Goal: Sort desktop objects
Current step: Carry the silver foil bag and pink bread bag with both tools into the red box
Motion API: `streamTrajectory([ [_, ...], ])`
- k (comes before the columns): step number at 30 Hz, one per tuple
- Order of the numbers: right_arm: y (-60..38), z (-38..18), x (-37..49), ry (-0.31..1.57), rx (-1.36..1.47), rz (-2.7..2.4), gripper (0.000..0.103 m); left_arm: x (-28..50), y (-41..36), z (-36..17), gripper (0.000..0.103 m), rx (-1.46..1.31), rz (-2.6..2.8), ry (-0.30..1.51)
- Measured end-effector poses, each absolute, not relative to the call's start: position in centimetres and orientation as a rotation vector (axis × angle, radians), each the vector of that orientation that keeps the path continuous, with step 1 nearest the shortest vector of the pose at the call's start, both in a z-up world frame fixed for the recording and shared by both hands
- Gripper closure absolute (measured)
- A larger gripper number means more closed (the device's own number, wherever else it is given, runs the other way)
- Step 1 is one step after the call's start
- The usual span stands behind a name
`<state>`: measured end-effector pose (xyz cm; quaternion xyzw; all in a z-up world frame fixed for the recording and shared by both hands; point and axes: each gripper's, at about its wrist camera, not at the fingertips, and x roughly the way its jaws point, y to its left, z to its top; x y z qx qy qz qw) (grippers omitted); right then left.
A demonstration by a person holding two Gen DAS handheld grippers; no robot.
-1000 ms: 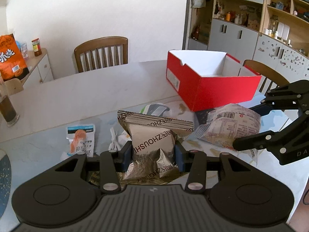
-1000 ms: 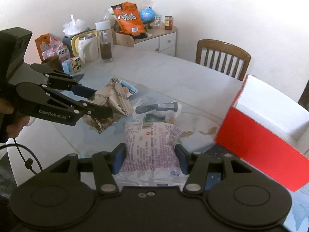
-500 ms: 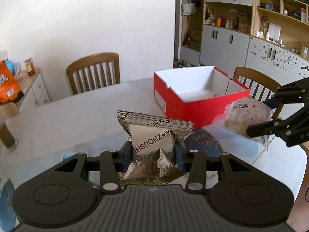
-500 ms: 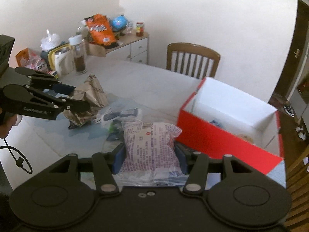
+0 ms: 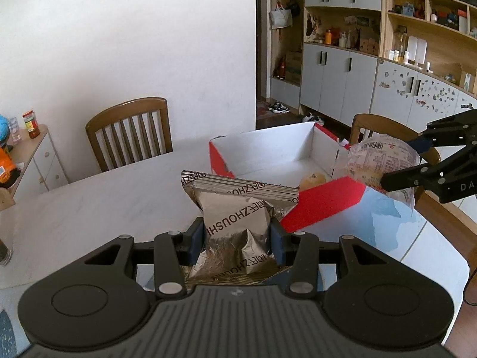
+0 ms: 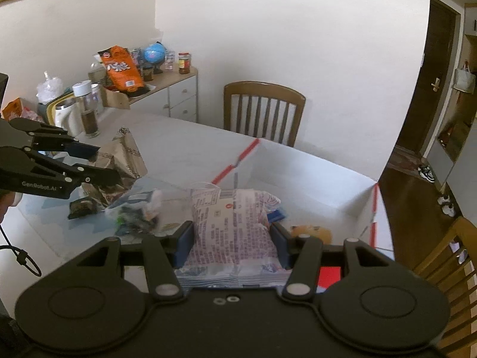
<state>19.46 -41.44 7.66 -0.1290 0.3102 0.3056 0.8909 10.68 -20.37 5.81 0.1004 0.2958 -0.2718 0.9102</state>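
the left claw is clamped on a silver packet. the right claw is clamped on a white packet, with the red box at 12 o'clock on the worktop.

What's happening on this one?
A person is clearing snacks into a red box, one gripper in each hand. The left gripper is shut on a silver packet; the right gripper is shut on a white packet at the box's edge. A bun lies inside.
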Motion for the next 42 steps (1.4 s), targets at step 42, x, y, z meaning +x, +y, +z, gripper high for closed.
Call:
streamTrajectory([
  [42, -46.9, 2.2, 39.4, 0.847, -0.117, 0.527, 0.048, 25.6, -36.9, 0.5, 0.059, 0.323, -0.576, 0.885],
])
